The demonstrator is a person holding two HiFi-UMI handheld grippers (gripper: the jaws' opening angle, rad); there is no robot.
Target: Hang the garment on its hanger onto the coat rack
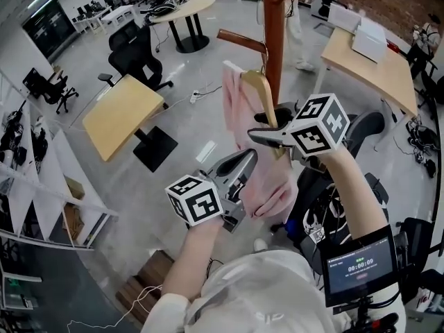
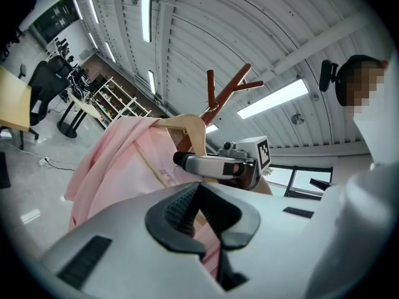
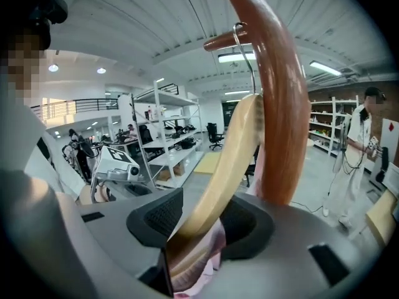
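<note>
So, right now I'm holding the hanger (image 3: 230,161) by one wooden arm with the right gripper (image 3: 198,222), jaws clamped onto it with a bit of the pink garment (image 1: 239,120) squashed in underneath. The left gripper (image 2: 202,215) is sitting lower down at the cloth's edge. Its jaws are nearly together with pink fabric showing in the thin gap, so I'm reading that as pinching the garment, though not with total confidence. The whole thing is hanging up in the air right beside the coat rack (image 1: 274,19) pole, and the wire hook (image 3: 239,42) is sitting just at the peg (image 1: 241,39). I can't tell whether it's over it or only next to it. Handling-wise, I'm guessing the garment is light and totally floppy, so it's giving me nothing to steer with and could slide off the smooth wood if I tilt too much. The hanger is the stiff part, so that's where I'm wanting my grip, close to the neck so the hook isn't swinging around. The left claw is only good for stopping the fabric from snagging.
</note>
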